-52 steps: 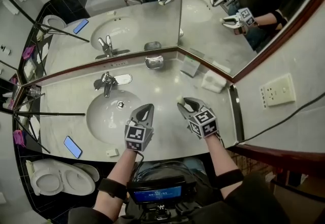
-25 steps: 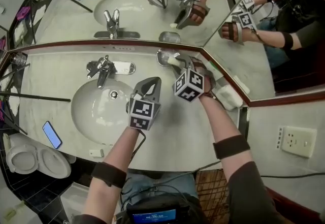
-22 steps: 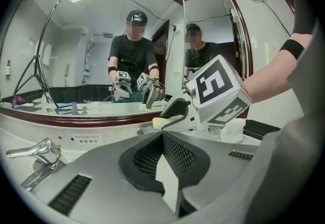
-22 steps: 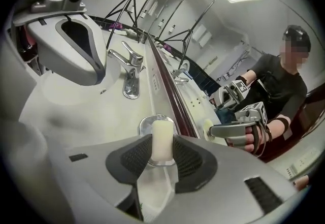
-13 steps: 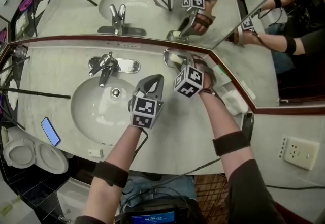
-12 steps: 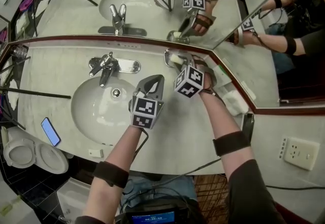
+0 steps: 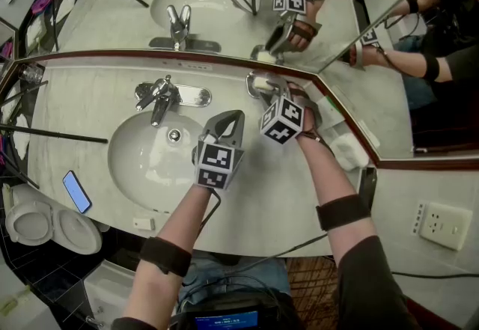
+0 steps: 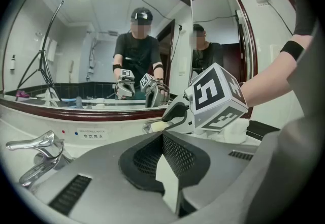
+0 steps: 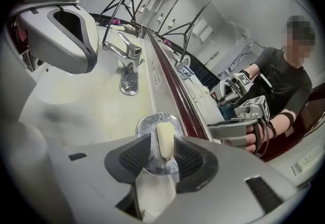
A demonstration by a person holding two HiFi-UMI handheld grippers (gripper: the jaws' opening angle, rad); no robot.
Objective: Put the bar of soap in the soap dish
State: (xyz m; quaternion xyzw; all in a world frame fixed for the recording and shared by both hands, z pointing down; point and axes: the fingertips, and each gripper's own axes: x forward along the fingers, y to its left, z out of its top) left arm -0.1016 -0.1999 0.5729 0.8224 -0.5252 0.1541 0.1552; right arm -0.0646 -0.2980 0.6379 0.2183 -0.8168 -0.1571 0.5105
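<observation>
A pale bar of soap [image 9: 164, 140] stands on edge in the round metal soap dish [image 9: 148, 122] at the back of the counter, against the mirror. My right gripper [image 9: 161, 148] reaches down over the dish with the soap between its pads. Its jaws have just been opening; a gap shows beside the left pad, so they stand open. From the head view the soap [image 7: 260, 84] and dish [image 7: 250, 81] peek out past the right gripper [image 7: 266, 90]. My left gripper [image 7: 228, 119] hovers shut and empty over the counter beside the basin.
A chrome faucet [image 7: 159, 95] and the white basin [image 7: 146, 164] lie left of the dish. A folded white towel [image 7: 348, 150] sits to the right by the angled mirror. A blue phone [image 7: 76, 191] lies at the counter's front left. A black tripod leg [image 7: 52, 135] crosses the left side.
The right gripper carried the soap from the counter's front to the dish at the back and settled down onto it. The left gripper stayed shut near the basin.
</observation>
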